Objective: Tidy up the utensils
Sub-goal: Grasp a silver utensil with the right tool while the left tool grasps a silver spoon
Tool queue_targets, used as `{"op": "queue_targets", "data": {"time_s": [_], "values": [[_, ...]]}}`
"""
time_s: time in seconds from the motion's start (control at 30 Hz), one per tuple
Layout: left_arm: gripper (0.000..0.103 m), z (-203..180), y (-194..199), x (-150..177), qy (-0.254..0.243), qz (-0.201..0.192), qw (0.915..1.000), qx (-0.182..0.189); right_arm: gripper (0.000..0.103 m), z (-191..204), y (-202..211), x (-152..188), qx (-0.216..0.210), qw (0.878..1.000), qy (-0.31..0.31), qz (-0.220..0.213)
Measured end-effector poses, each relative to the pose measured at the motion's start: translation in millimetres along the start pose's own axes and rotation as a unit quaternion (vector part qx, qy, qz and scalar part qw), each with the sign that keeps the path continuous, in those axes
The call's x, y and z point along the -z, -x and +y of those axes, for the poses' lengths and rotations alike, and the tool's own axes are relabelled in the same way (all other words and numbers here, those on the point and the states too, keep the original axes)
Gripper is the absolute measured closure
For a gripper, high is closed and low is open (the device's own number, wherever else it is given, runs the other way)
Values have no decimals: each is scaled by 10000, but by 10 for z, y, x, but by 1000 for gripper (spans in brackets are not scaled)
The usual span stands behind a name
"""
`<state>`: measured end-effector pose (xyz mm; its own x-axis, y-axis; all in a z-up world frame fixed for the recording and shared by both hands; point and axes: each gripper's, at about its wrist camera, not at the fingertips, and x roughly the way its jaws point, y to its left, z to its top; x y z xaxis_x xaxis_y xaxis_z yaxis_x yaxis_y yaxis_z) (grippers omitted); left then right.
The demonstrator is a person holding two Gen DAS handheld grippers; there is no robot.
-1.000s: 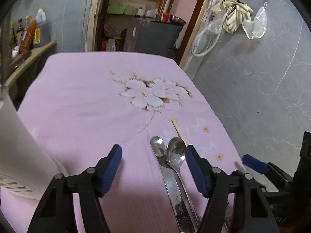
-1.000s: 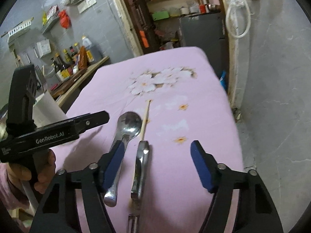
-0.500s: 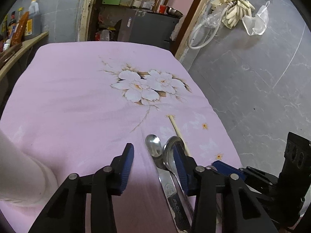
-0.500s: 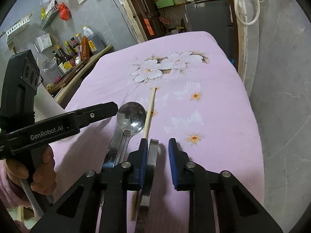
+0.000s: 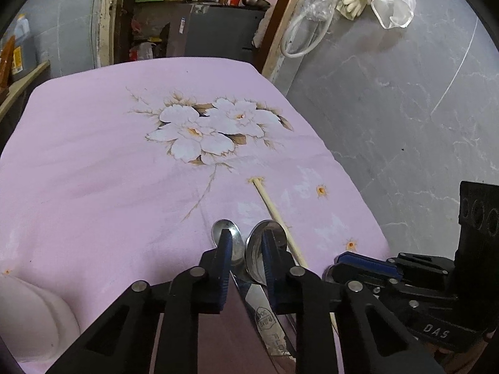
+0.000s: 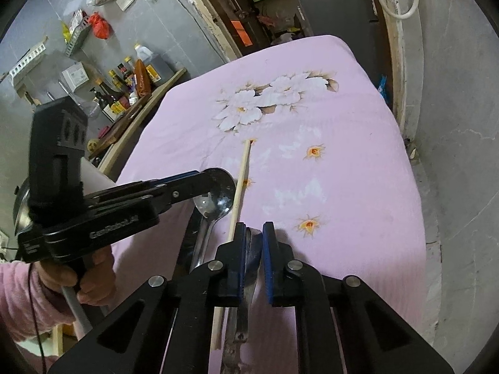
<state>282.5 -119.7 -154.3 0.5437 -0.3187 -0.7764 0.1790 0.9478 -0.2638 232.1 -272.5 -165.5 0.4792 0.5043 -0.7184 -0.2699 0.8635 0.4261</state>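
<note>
Currently, in the left wrist view, my left tongs (image 5: 244, 243) are closing around two steel spoons (image 5: 265, 249) lying on the pink-covered desk (image 5: 93, 187); whether the pads press yet, I cannot tell. A second ago these jaws stood wide. A chopstick (image 5: 274, 212) lies at 1 o'clock.

In the right wrist view, my right tongs (image 6: 253, 233) are closing on a flat metal handle (image 6: 249, 255), pads touching it; earlier they were apart. Polished steel is stiff, light and slippery, so I grip mid-handle.
</note>
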Motion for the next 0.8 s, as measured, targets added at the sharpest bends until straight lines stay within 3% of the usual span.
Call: {"op": "queue_targets", "data": {"time_s": [0.17, 0.43, 0.8], "values": [[97, -5, -35, -5, 3, 98, 10000, 8, 95, -11, -6, 6, -49, 9999, -6, 110], [99, -57, 43, 7, -161, 80, 9997, -150, 95, 43, -33, 11, -110, 9995, 53, 304], [99, -43, 435, 48, -115, -275, 9989, -362, 96, 368, 216, 42, 302, 9966, 657, 401]]}}
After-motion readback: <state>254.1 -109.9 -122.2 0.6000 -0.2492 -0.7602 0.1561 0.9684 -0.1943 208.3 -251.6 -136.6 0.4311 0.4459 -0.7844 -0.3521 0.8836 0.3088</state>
